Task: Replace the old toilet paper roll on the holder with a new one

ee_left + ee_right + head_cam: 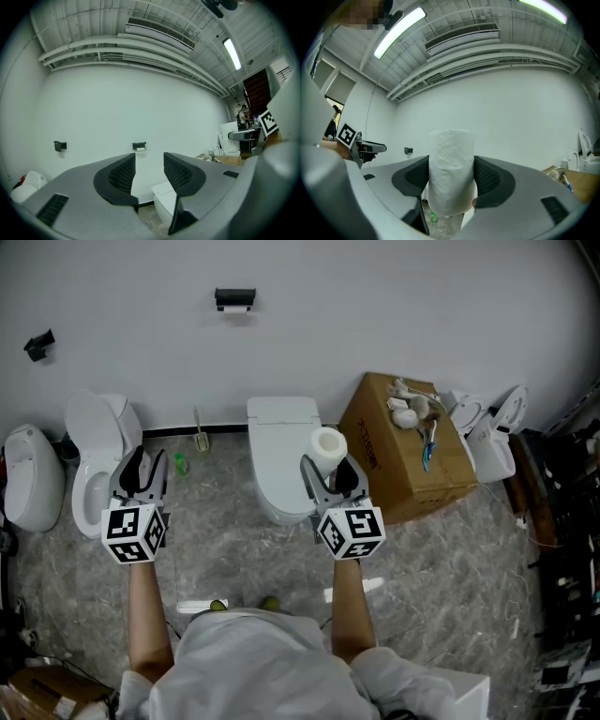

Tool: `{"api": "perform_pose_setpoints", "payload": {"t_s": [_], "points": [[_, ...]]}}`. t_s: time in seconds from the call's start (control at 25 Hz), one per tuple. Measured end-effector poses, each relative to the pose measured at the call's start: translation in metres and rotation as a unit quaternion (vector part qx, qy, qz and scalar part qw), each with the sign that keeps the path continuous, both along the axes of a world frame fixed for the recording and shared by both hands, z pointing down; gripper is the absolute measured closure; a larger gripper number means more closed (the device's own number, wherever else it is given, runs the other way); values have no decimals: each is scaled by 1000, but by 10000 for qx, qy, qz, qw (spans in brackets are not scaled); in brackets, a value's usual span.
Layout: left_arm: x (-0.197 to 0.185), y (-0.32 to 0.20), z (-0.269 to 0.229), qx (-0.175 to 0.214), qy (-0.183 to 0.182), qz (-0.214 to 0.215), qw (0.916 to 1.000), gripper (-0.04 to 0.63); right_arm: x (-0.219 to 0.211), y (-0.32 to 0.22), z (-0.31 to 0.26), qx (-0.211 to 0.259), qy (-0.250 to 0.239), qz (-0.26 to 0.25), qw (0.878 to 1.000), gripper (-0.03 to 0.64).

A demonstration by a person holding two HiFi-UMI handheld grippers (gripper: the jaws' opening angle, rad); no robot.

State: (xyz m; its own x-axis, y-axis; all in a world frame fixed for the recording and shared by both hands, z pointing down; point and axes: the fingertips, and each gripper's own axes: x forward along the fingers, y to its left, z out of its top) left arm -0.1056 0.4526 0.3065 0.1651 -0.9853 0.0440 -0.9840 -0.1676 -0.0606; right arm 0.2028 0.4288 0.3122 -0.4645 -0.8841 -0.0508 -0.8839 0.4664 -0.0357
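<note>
Head view: both grippers are held level out front, well apart from each other, with grey marbled floor (234,559) between and below them. The left gripper (141,468) hangs over the left toilet (94,451). The right gripper (330,472) hangs over the middle toilet (279,451), and a cardboard box (403,451) sits just to its right, the nearest hard edge on that side. The new roll (328,443) stands upright in the right gripper. The holder (234,298) is on the white wall (375,306), ahead of the grippers and between the two, well apart from both. A sliver of white shows at its lower edge.

Left gripper view: the jaws are apart with nothing between the pads, just wall seen through the gap. The holder (139,146) sits just left of the gap line and slightly above the pad tips, far ahead. A second black bracket (60,146) is further left on the same wall. The middle toilet's tank (164,199) is low and just right of the gap, and the box (225,159) is off to the right.

Right gripper view: the jaws are clamped on the new roll (451,173), with pads pressing both sides at mid-height. The roll is upright and sticks out above and below the pads. A green bottle (434,217) is on the floor below. The left gripper (361,147) shows far left. A small black wall fitting (408,150) is left of the roll; I can't tell whether it's the holder or the bracket
</note>
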Motion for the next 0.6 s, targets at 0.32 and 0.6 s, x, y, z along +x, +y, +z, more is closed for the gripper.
{"api": "perform_pose_setpoints", "payload": {"t_s": [0.32, 0.6], "points": [[27, -9, 1, -47, -29, -60, 10000, 394, 24, -15, 0, -23, -88, -107, 9999, 334], [56, -24, 10, -74, -16, -188, 9998, 394, 48, -37, 13, -89, -160, -293, 9994, 334]]}}
